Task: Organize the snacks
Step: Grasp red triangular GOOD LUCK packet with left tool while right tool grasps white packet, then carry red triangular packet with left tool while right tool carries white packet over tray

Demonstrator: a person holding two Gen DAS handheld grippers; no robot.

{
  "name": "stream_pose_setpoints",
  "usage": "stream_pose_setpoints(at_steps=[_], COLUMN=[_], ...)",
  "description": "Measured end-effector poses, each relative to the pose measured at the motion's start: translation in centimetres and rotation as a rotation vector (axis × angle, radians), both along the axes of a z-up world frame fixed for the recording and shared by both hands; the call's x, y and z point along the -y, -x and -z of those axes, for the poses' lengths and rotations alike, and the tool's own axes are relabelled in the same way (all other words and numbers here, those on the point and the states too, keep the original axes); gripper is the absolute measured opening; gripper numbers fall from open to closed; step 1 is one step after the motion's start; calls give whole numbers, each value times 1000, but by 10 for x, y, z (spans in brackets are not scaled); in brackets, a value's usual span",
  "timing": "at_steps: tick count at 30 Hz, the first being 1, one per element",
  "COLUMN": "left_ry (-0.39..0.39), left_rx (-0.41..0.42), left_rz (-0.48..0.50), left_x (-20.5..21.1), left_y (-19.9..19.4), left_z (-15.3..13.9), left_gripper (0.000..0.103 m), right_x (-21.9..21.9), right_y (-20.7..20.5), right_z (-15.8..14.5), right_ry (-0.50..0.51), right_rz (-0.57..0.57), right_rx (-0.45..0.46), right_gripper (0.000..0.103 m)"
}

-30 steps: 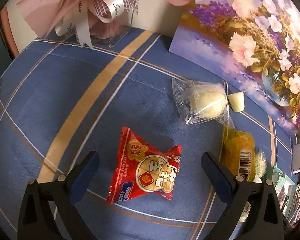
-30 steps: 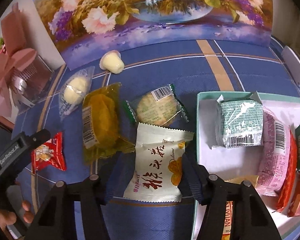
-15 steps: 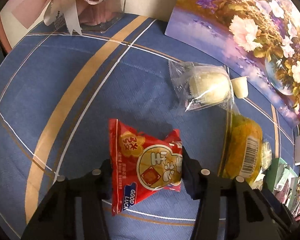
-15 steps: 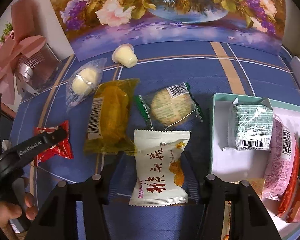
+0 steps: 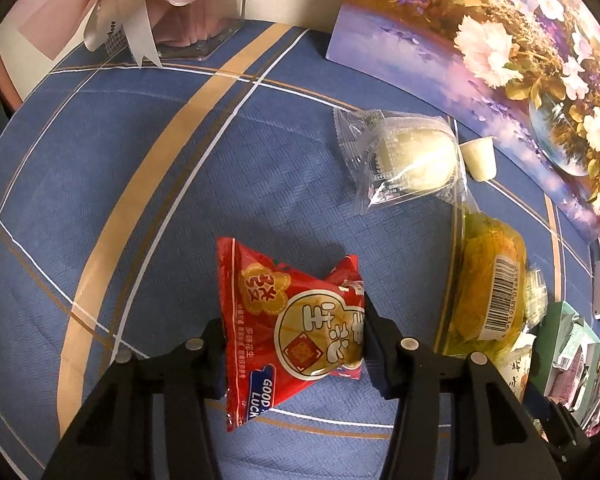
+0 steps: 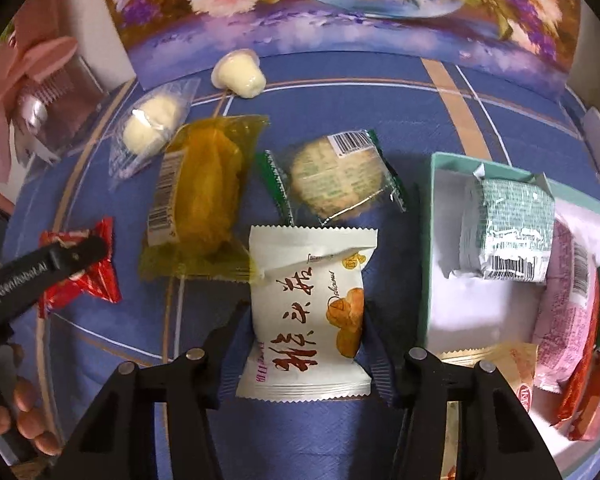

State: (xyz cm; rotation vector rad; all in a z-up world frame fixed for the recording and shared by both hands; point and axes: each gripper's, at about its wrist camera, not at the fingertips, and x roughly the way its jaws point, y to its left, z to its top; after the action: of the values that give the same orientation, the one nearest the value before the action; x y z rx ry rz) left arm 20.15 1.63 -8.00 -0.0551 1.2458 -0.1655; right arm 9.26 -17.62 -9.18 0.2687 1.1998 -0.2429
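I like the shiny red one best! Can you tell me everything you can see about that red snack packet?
The red snack packet is a small, glossy foil pouch, puffy and crumpled, with a gold flower badge, a round cream picture with big characters, and a blue corner reading "GOOD LUCK". It lies tilted on the blue checked tablecloth, apart from the other snacks. The left gripper is closed on it, one black finger pressing each side. In the right wrist view one finger covers part of it.

Snack box [image 6: 432, 240] cut off right
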Motion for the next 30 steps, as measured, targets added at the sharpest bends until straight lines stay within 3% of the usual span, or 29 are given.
stream_pose_setpoints(at_steps=[6, 18, 30], left_ry=[-3, 0, 14], left_rx=[-2, 42, 156], left_rz=[-2, -10, -6], left_x=[4, -2, 1], left_y=[-3, 5, 23], left_z=[1, -18, -74], left_gripper=[54, 53, 53], right_x=[-9, -9, -4], right_y=[1, -1, 20], right_z=[1, -11, -68], right_ry=[52, 52, 63], right_rz=[-20, -19, -11], right_rx=[-10, -11, 93], right_gripper=[56, 54, 54])
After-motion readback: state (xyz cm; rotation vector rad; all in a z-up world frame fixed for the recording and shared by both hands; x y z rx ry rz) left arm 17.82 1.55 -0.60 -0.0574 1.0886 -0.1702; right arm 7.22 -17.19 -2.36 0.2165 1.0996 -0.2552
